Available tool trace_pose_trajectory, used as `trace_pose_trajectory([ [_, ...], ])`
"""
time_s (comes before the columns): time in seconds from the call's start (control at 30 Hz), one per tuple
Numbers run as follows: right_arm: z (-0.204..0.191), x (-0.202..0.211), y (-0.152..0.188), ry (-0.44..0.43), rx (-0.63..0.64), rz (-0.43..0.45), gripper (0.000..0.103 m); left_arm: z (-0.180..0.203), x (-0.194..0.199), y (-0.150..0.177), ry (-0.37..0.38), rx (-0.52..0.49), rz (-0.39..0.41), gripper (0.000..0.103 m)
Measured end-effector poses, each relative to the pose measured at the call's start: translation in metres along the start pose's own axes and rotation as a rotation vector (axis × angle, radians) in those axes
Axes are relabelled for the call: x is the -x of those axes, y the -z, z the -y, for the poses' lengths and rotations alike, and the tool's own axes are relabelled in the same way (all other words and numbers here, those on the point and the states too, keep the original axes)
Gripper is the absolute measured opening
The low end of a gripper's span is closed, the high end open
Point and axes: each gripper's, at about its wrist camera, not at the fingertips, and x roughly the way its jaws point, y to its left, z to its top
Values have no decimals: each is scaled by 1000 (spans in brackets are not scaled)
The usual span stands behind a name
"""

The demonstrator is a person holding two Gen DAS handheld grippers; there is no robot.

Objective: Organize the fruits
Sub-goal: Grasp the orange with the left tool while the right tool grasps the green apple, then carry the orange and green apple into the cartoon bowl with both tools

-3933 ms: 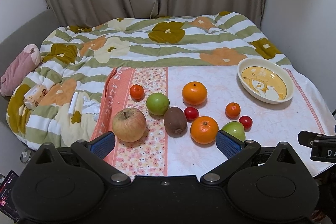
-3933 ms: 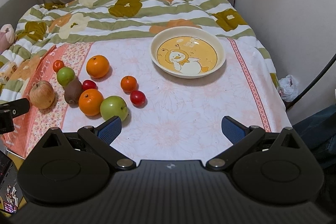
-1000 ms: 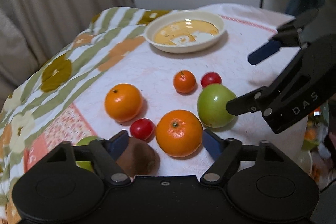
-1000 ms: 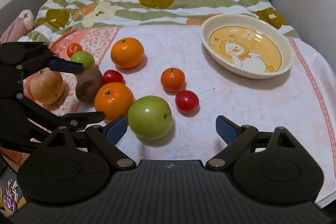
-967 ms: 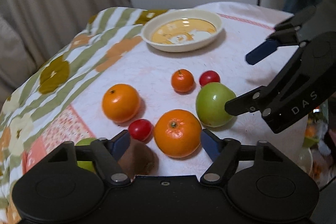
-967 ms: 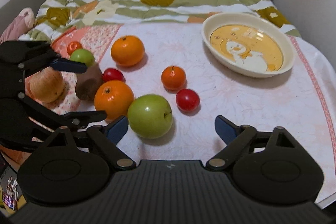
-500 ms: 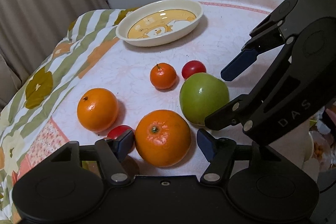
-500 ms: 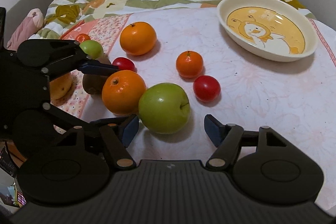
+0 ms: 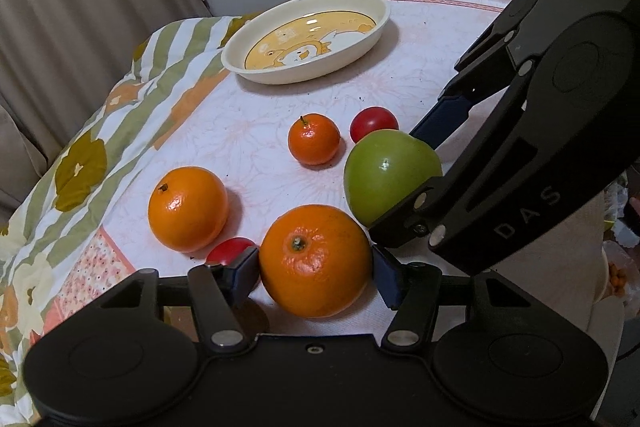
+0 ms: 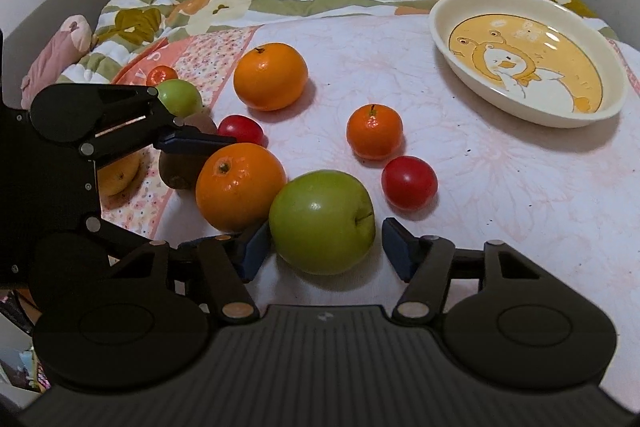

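Both tools lowered, closing: left [image 9: 316, 273] astride orange [image 9: 315, 261], right [image 10: 325, 247] astride half-hidden apple [image 10: 322, 221], neither gripped.

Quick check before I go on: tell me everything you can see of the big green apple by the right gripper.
The green apple is smooth, glossy and unblemished, lying tilted with its short stem pointing right. It rests on the pale floral cloth, against or very near the large orange. It sits between the closing jaws of the right gripper; firm contact is not yet clear.

"DAS" is printed on the right gripper [image 9: 408, 183].
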Motion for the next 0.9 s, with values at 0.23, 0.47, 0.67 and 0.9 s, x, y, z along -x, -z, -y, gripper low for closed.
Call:
trace_pose_trajectory([
  [0.23,-2,1,-1,-11,32,6,71,2,2,-2,-19,12,-7,64],
  [0.47,4,18,-4,-16,39,35,71,4,9,-10,-42,36,-18,64],
  [0.67,12,45,-13,-8,53,64,71,4,27,-28,-82,72,-2,64],
  [0.9,40,83,-34,-8,47,110,71,8,49,-66,-138,116,33,64],
])
